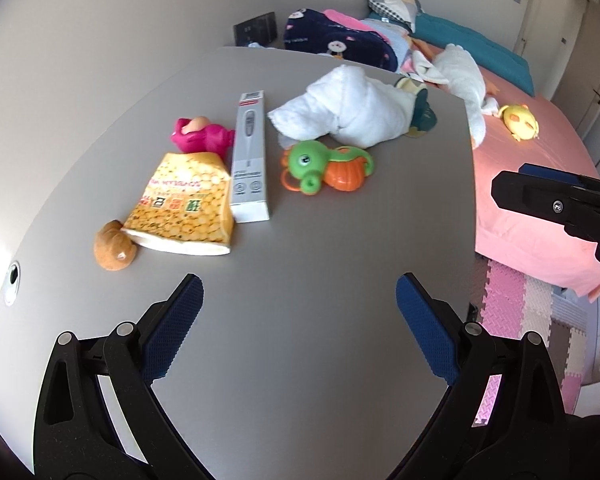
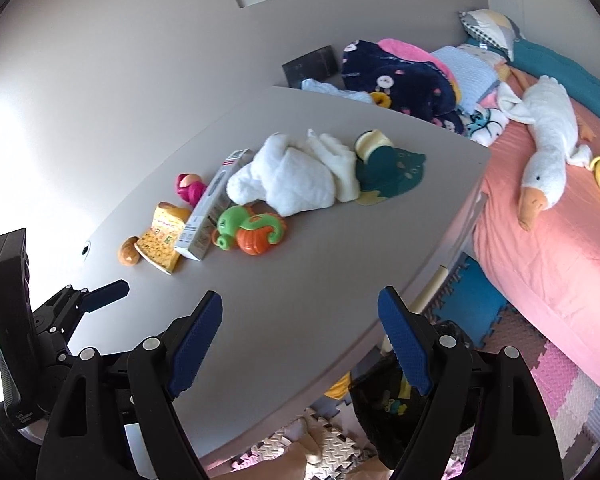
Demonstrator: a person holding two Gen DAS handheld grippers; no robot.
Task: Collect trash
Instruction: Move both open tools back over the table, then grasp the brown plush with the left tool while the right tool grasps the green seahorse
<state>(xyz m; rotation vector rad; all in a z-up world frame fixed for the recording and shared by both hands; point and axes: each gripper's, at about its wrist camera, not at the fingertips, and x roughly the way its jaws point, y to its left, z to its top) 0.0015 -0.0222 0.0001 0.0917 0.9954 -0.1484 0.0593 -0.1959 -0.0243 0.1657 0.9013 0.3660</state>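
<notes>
Nothing looks collected yet, judging by how things lie: the grey worktop [image 1: 300, 280] carries its whole scatter, and both claws hang over its near, bare part with nothing between their pads. The left claw [image 1: 300, 320] is spread wide and empty; the right claw [image 2: 300, 332] is likewise spread and empty. Taking the grey thermometer box [image 1: 250, 156] as the landmark, the likeliest piece of trash, a yellow snack bag [image 1: 180, 204], lies touching its left side, its open mouth turned toward the claws. A small brown plush [image 1: 114, 250] sits just beyond the bag's near-left corner, and a pink toy [image 1: 198, 136] lies behind the bag, near the box's far end. To the right of the box is a green and orange rattle [image 1: 324, 164], and behind that a rumpled white towel [image 1: 340, 116] with a dark green bib [image 2: 388, 172] at its far side. The box itself may be empty packaging and so also trash, though that cannot be told from here. Under the worktop's near edge, in the right wrist view, a black bin bag [image 2: 380, 400] shows with some bits inside; it is probably where the trash should go. The whole job remains: picking up the bag, perhaps the box, and dropping them in.
</notes>
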